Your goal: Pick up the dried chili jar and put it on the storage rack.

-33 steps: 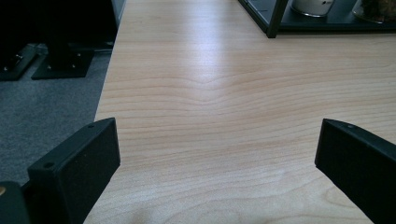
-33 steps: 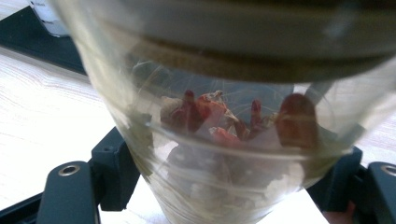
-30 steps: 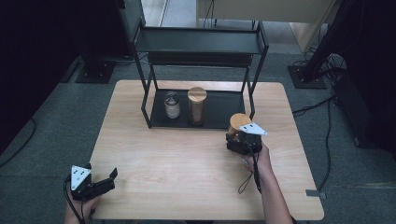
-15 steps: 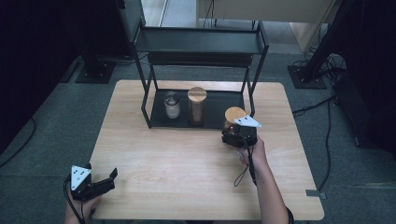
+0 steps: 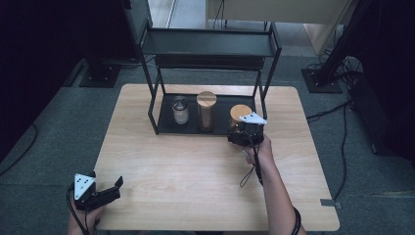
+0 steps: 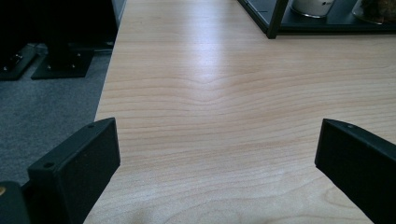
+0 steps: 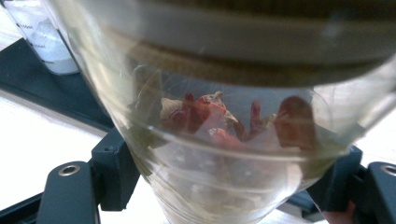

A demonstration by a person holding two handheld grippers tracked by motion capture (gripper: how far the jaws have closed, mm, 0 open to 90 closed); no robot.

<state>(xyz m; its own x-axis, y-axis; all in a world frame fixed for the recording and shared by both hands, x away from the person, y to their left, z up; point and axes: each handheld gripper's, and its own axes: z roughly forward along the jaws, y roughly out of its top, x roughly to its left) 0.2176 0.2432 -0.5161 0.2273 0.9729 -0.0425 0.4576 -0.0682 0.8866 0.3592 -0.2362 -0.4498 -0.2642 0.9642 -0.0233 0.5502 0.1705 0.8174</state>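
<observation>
Dark carpet and black stands surround a light wooden table (image 5: 205, 166) in the high view, with a black two-tier rack (image 5: 210, 49) at the far side. On the rack's bottom tray sit a small glass jar (image 5: 180, 109) and a taller wood-lidded jar (image 5: 206, 110). The right gripper (image 5: 243, 133) is at the tray's right end, clamped on a glass jar with a wooden lid (image 5: 240, 112). The left gripper (image 5: 115, 188) sits near the table's front left corner, well apart from everything.

Left gripper view: jaws spread wide with just bare tabletop between them, rack corner far off at the top.

Right gripper view: the jar (image 7: 233, 121) is right up close, both jaws pressing its glass sides, reddish dried bits inside. A white-labelled jar (image 7: 42, 37) stands at upper left.
</observation>
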